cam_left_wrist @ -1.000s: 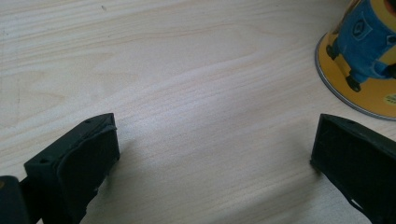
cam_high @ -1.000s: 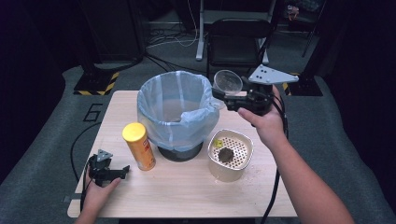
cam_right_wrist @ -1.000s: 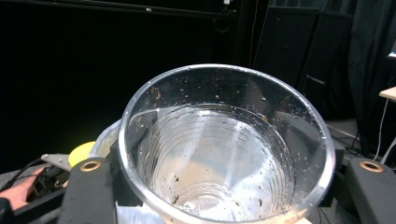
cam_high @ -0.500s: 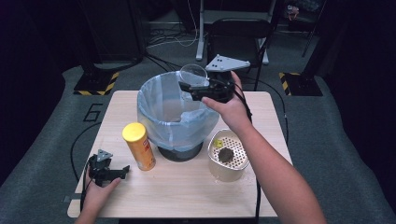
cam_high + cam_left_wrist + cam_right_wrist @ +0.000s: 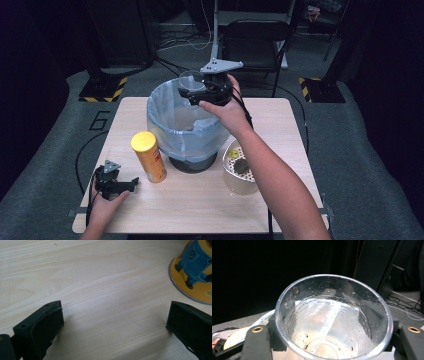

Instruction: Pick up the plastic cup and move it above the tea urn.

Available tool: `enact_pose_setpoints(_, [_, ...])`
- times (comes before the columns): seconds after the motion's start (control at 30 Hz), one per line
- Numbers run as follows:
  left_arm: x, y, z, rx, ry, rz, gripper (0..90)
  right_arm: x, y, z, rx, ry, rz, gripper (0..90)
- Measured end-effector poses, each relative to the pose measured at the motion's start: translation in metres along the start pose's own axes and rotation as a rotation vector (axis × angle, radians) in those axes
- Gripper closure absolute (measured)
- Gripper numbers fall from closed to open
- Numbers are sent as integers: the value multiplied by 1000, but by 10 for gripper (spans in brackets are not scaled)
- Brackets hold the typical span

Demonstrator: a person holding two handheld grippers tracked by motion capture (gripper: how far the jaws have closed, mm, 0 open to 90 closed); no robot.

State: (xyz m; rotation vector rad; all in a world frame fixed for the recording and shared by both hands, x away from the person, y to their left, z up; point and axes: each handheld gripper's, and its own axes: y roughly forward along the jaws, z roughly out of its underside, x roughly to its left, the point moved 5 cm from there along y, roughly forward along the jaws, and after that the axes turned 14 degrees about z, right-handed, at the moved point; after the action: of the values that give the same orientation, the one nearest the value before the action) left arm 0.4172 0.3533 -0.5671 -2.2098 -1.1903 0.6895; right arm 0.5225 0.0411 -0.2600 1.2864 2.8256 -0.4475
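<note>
The right claw (image 5: 192, 92) is hanging over the far rim of the bin (image 5: 186, 131), its jaws closed on a clear plastic cup (image 5: 190, 80) that it is gripping by the sides. In the right gripper view the clear plastic cup (image 5: 334, 320) is sitting between the two black jaws with its mouth facing the camera, and brown specks and droplets are clinging to its inner wall and bottom. The bin, lined with a pale blue bag, is standing near the middle of the counter (image 5: 200, 210), toward its far edge. A yellow canister (image 5: 148, 156) is standing upright just beside the bin on the side of the counter's left edge. A cream perforated container (image 5: 238, 170) is sitting just beside the bin toward the right edge, partly hidden under the person's right forearm, with a dark lump lying in it. The left claw (image 5: 129, 183) is resting on the counter near its front left corner, jaws spread wide and gripping nothing. In the left gripper view, bare wood is lying between them, and the yellow canister (image 5: 195, 272) with its printed cartoon figure is standing at the upper right.
</note>
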Motion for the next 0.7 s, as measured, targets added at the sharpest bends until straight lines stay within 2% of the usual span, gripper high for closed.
enact_pose_setpoints(0.27, [0, 0, 0, 4, 3, 0, 6, 1, 8, 1, 34, 2, 0, 283])
enact_pose_setpoints(0.3, [0, 0, 0, 8, 2, -1, 3, 1, 9, 1, 38, 10, -1, 265])
enact_pose_setpoints(0.37, [-1, 0, 0, 15, -6, 4, 0, 3, 12, 2, 52, 25, -16, 153])
enact_pose_setpoints(0.4, [-1, -1, 0, 23, -4, 9, 0, 6, 15, 3, 72, 13, -6, 134])
enact_pose_setpoints(0.47, [-1, 0, 0, 6, -3, 1, 0, 8, 16, 3, 79, 2, -9, 134])
enact_pose_setpoints(0.53, [0, -1, 0, 14, 20, 4, 1, 11, 15, 4, 95, -35, -2, 134])
enact_pose_setpoints(0.7, [-1, 0, 0, 10, 16, 5, 2, 7, 10, 4, 105, -31, 4, 134])
